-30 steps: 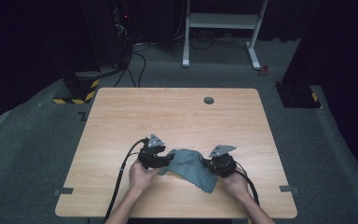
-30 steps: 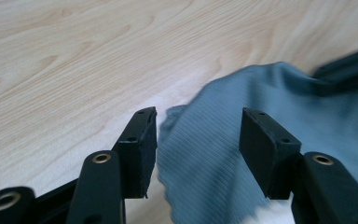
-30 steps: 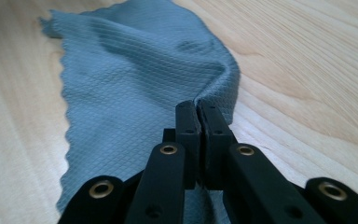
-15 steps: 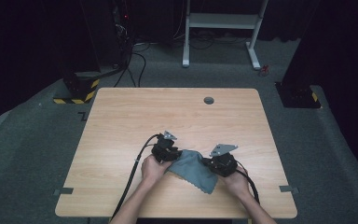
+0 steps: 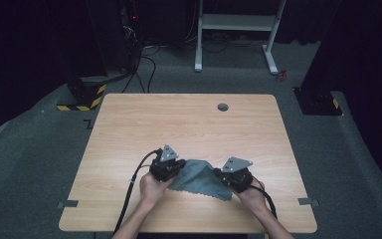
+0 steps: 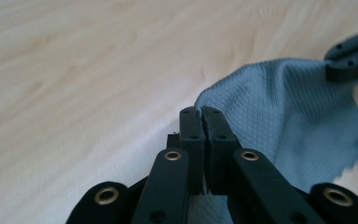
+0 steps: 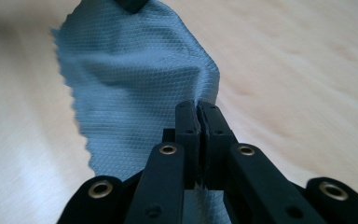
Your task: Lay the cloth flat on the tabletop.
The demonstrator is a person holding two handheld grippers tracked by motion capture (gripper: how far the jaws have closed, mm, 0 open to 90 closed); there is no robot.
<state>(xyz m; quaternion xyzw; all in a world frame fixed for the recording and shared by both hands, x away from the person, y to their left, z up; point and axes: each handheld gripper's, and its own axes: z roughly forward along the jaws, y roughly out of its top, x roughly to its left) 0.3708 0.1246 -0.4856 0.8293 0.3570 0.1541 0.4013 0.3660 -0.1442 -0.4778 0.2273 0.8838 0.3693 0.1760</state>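
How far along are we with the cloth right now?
Done: both grasps are made. The left gripper and the right gripper are each shut on an edge of the blue cloth. In hand: the cloth hangs bunched between them, low over the wooden table. Left: probably folding or laying it flat; no neat fold shows yet.
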